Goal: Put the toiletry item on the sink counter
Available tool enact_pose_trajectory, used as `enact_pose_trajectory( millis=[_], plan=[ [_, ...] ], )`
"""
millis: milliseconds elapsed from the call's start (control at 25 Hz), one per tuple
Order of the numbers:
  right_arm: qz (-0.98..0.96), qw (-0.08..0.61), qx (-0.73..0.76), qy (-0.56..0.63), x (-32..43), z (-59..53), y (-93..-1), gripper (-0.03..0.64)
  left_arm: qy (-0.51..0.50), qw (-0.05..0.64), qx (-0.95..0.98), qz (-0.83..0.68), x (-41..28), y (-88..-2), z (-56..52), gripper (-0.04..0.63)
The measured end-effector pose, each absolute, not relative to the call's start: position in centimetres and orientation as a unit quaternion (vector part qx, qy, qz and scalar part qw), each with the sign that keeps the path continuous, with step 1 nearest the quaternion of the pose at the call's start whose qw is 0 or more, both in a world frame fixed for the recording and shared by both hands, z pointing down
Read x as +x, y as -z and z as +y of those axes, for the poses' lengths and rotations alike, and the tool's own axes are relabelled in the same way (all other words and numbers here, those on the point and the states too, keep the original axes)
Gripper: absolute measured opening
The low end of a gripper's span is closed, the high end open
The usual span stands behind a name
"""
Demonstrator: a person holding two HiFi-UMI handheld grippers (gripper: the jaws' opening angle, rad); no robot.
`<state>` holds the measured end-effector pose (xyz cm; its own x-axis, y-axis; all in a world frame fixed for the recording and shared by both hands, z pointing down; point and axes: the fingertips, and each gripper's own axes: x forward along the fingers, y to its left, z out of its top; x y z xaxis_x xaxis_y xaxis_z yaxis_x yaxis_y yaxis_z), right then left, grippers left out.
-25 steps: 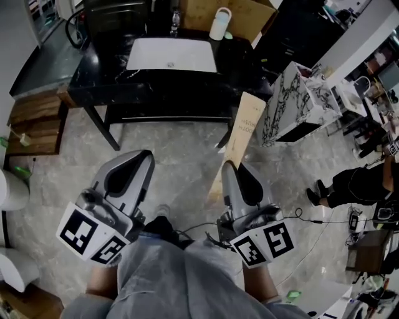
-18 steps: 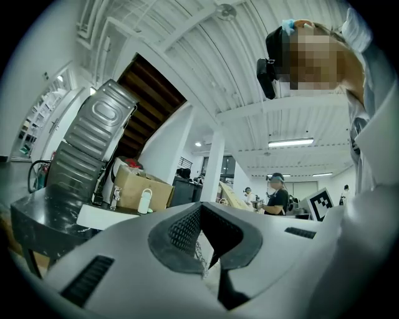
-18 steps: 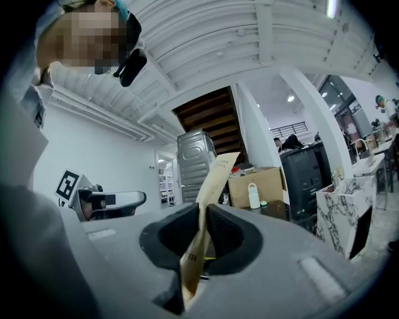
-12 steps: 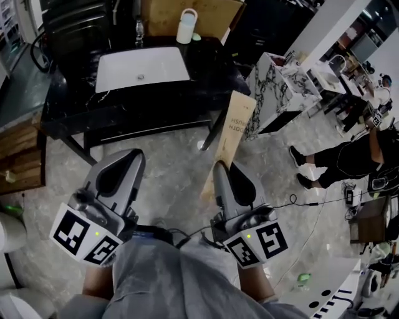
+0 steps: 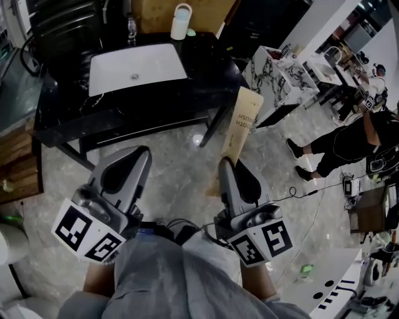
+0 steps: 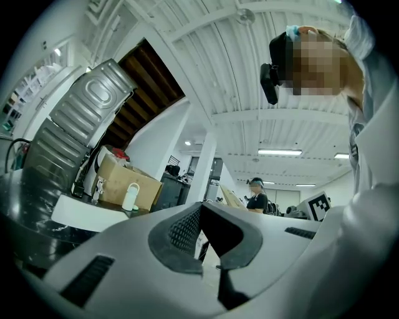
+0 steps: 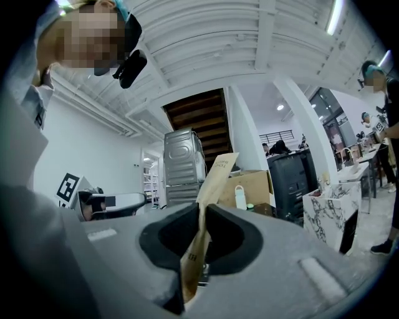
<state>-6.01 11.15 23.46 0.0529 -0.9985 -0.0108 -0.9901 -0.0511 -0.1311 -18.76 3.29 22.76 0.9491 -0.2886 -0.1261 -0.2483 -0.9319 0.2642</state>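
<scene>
Right gripper (image 5: 225,163) jaws were clamped on the lower end of the toothbrush pack (image 5: 240,128), a flat tan card sleeve with dark print. In the right gripper view the pack (image 7: 212,180) stood pinched between the two dark pads of the right gripper (image 7: 201,209) and rose past them, leaning a little to the right. Seen from the head view, it stuck out beyond the jaw tips over the grey stone floor (image 5: 174,156), well short of the sink counter (image 5: 206,71) and not touching it.

Beside it, the left gripper (image 5: 144,151) was held at about the same level, its jaws closed together with nothing between them; the left gripper view showed the pads of the left gripper (image 6: 199,205) meeting at their tips.

Ahead of both lay the black counter with its white rectangular basin (image 5: 137,65). At the counter's back edge stood a white tumbler (image 5: 181,22), a small green item (image 5: 191,32) just beside it, and a small clear bottle (image 5: 131,26) to the left. A brown cardboard box (image 5: 206,11) sat behind them.

To the counter's right stood a marble-patterned stand (image 5: 274,75), and further right a person in black (image 5: 349,140) was on the floor area.
</scene>
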Motion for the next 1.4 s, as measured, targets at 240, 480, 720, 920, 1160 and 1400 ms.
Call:
enact_pose_trajectory(
  millis=[240,480,720,920,1160,1400],
  plan=[
    [0.677,0.046,-0.733,0.048,-5.7,11.2,-23.8,0.041,0.079,0.122,0.980,-0.134,-18.8,-23.3,2.7,0.003],
    [0.678,0.044,-0.732,0.051,-5.9,10.9,-24.0,0.041,0.074,0.133,0.980,-0.128,-18.3,-24.4,2.7,0.003],
    [0.680,0.041,-0.731,0.049,-4.4,10.8,-24.1,0.041,0.077,0.130,0.979,-0.138,-17.0,-24.0,2.1,0.003],
    [0.690,0.043,-0.721,0.047,-1.5,10.0,-23.9,0.041,0.079,0.121,0.977,-0.156,-14.6,-23.4,1.6,0.003],
    [0.706,0.045,-0.704,0.053,3.2,8.9,-24.3,0.041,0.077,0.122,0.973,-0.181,-10.3,-23.5,1.0,0.003],
    [0.728,0.036,-0.682,0.055,9.0,8.4,-23.9,0.041,0.076,0.105,0.969,-0.212,-4.9,-22.4,0.4,0.003]
  ],
)
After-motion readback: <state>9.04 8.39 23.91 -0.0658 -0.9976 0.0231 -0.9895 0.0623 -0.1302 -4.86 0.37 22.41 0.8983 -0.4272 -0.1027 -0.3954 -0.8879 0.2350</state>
